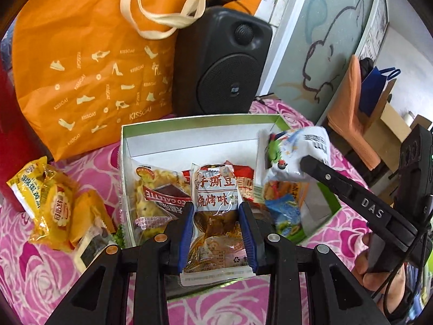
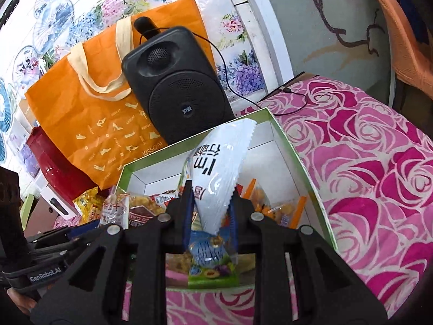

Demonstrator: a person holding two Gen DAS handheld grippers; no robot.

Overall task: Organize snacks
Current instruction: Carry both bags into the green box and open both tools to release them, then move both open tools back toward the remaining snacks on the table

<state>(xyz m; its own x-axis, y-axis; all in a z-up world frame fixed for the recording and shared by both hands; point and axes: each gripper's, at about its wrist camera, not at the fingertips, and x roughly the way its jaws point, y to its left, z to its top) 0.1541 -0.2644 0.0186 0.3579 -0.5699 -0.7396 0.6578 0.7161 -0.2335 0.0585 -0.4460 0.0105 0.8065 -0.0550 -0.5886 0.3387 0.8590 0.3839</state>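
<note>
Above box [image 1: 167, 124]: packets in both grippers.

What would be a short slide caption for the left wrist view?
Left gripper holding a snack packet over a green-rimmed box of snacks.

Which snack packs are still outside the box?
The yellow packs on the pink cloth left of the box. The others lie in the box or are clamped over it by the grippers.
</note>
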